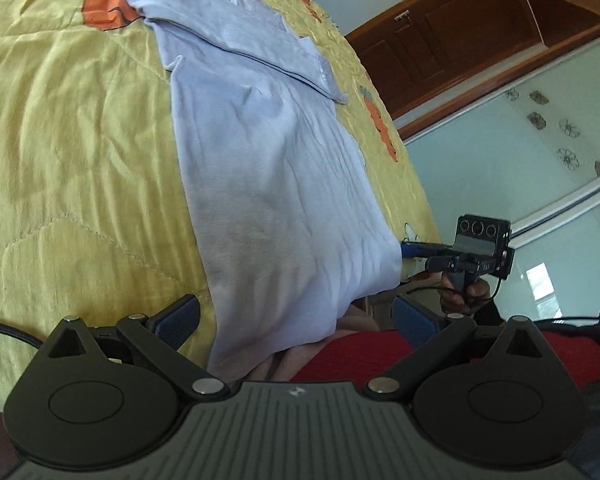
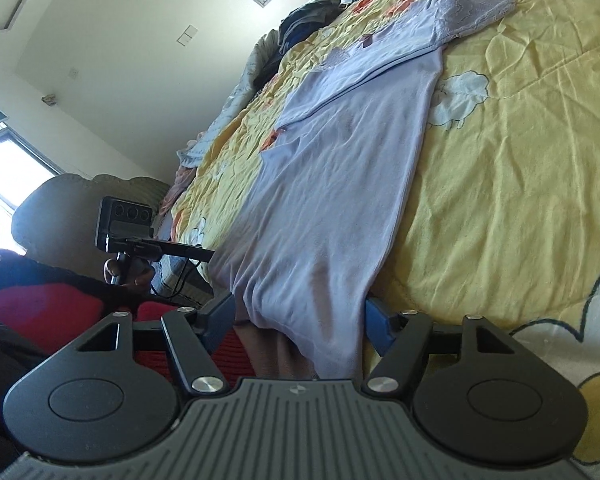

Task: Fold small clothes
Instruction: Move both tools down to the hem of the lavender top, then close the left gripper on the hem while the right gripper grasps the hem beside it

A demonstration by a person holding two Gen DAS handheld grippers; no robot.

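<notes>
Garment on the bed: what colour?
Pale lilac garment, plain, best seen from the right wrist.

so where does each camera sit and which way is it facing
Left wrist: on the left gripper, looking up the lilac garment on the yellow quilt; the right gripper and its hand show.
Right wrist: on the right gripper, facing likewise; the left gripper shows.
Shared: garment, quilt, hem between open fingers.
</notes>
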